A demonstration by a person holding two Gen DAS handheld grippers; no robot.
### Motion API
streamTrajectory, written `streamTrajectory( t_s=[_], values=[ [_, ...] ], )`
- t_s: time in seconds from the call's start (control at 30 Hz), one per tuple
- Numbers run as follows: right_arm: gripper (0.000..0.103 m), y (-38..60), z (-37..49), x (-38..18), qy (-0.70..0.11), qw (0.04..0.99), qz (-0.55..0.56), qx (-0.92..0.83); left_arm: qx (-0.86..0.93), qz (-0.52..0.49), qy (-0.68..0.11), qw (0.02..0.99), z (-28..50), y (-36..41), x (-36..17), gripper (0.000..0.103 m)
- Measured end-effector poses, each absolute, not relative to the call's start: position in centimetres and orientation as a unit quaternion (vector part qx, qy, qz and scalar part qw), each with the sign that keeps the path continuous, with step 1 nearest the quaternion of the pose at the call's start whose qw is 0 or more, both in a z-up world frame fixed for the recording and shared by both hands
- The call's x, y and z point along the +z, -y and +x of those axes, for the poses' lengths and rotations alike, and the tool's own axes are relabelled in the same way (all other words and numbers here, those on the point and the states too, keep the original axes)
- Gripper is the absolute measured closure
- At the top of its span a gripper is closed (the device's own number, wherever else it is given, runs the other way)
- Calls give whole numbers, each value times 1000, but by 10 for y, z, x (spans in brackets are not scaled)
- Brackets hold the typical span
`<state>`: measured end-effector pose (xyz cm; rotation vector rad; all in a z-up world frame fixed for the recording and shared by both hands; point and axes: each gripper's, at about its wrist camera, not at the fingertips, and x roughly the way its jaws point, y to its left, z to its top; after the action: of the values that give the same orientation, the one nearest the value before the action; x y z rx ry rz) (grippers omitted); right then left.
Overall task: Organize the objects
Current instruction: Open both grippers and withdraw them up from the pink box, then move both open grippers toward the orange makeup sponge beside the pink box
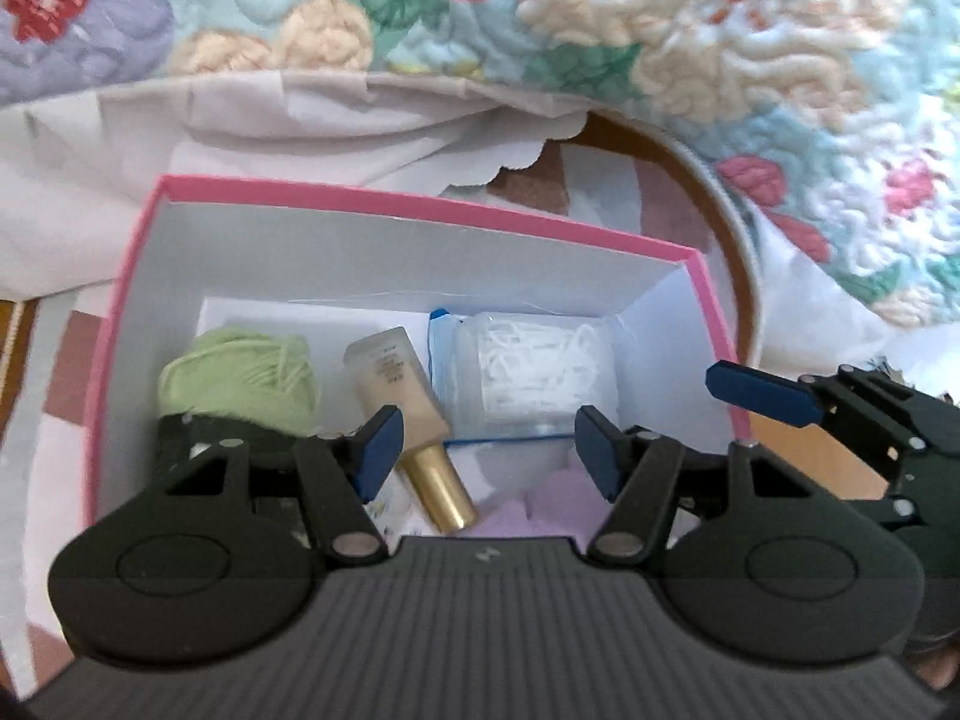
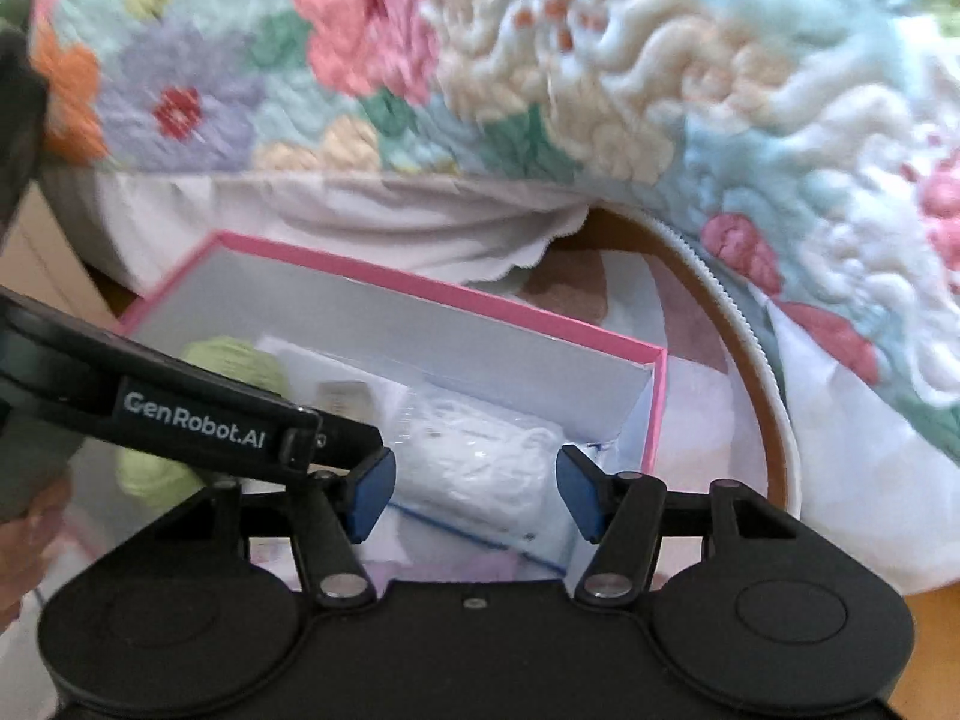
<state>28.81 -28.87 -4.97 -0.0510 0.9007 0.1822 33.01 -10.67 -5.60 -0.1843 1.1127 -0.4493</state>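
The left gripper [image 1: 489,450], fingers wide, holds nothing; the foundation bottle [image 1: 414,420] lies between them at 12 o'clock in the pink box [image 1: 384,204]. The right gripper [image 2: 474,492] is also wide over the floss-pick bag [image 2: 480,456].

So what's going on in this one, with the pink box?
A person holds a claw in each hand above an open pink box that sits beside a floral quilt. Inside the box lie a ball of green yarn, a beige bottle with a gold cap and a clear bag of white bits. The left claw and the right claw are both open and hold nothing; the right one hangs over the bag.
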Motion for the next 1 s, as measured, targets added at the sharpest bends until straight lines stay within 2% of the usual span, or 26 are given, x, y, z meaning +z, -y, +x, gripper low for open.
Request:
streamTrajectory(
  t_s=[0.43,0.5,0.57,0.67,0.87,1.0],
  values=[
    [28,270,205,42,-389,912,-35,125,-199,-41,-504,840,252,60,32,39],
    [25,268,190,52,-382,914,-37,129,-206,-37,-497,842,239,53,42,34],
    [23,266,177,60,-378,915,-38,134,-212,-34,-497,841,229,47,48,29],
    [22,262,158,69,-374,916,-37,138,-209,-6,-495,843,211,41,56,29],
    [22,264,129,87,-401,901,38,158,-229,-11,-497,837,184,23,64,25],
    [21,252,105,95,-391,904,22,168,-227,-6,-496,838,167,14,63,22]
  ],
)
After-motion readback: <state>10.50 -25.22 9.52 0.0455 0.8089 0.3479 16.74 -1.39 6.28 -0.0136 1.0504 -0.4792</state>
